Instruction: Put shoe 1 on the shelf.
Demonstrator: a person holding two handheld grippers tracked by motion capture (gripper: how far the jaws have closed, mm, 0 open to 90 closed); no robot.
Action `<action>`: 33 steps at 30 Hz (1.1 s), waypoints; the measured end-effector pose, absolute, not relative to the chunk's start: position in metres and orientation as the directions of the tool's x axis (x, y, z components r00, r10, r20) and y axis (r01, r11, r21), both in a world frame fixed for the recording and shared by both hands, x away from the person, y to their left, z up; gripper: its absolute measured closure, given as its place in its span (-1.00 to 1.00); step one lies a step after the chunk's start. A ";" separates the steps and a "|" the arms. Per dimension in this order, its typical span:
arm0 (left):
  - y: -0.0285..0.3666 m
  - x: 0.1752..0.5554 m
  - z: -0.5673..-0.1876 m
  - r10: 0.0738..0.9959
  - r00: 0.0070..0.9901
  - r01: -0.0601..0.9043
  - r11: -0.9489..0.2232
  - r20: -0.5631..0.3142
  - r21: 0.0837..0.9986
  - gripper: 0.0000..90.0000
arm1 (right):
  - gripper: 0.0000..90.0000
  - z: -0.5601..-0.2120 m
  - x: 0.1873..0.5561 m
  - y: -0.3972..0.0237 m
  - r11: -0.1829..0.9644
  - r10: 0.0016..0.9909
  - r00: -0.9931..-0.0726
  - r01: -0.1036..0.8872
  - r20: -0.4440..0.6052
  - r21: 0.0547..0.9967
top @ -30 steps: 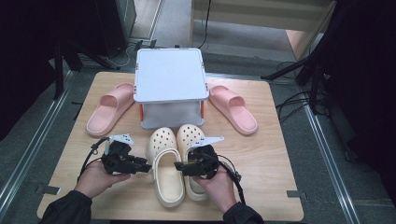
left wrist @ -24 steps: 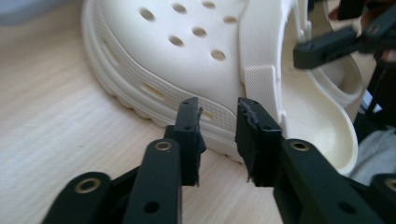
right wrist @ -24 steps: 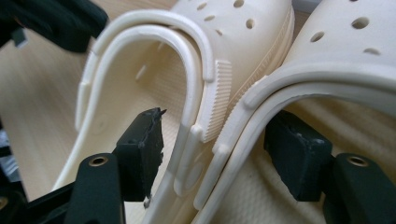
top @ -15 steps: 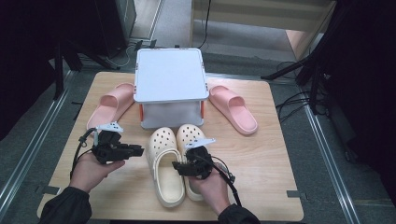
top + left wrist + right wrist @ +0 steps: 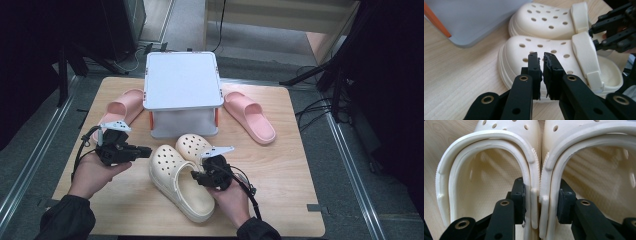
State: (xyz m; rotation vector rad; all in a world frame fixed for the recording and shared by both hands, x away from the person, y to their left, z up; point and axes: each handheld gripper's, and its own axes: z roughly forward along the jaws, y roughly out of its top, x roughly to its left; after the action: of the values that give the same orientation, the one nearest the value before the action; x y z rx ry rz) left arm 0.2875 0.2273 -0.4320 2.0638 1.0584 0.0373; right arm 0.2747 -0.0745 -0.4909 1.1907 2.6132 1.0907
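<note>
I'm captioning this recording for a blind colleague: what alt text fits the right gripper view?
The right gripper pinches the touching inner side walls of two cream perforated foam clogs, one black jaw inside each shoe. The clogs lie side by side on a light wooden table, their heel straps arching over the openings.

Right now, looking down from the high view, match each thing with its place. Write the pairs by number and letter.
Things:
1. cream clogs
2. lidded grey box
3. left pink slide
4. right pink slide

Places:
A. right of the box
B. side by side, nearest the person
C. left of the box
D. behind the clogs, with orange clips on its sides

Pairs: 1-B, 2-D, 3-C, 4-A
</note>
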 end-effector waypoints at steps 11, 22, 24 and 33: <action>0.228 0.290 -0.433 0.699 0.642 0.678 -0.325 -0.315 0.660 0.80 | 0.46 -0.492 0.275 -0.075 0.457 0.673 -0.710 0.619 0.206 0.638; 0.228 0.292 -0.431 0.704 0.635 0.687 -0.326 -0.318 0.650 0.78 | 0.49 -0.485 0.275 -0.075 0.463 0.668 -0.714 0.620 0.210 0.633; 0.229 0.293 -0.430 0.708 0.631 0.689 -0.325 -0.317 0.648 0.78 | 0.49 -0.481 0.276 -0.076 0.460 0.661 -0.718 0.618 0.220 0.637; 0.228 0.305 -0.415 0.707 0.631 0.691 -0.326 -0.319 0.645 0.78 | 0.49 -0.466 0.282 -0.078 0.456 0.647 -0.731 0.598 0.216 0.659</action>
State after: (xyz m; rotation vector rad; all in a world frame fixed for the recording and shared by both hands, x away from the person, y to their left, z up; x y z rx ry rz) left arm 0.3047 0.2276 -0.4147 2.0690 1.0905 0.0249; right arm 0.2815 -0.0777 -0.4655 1.1231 2.6236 1.1462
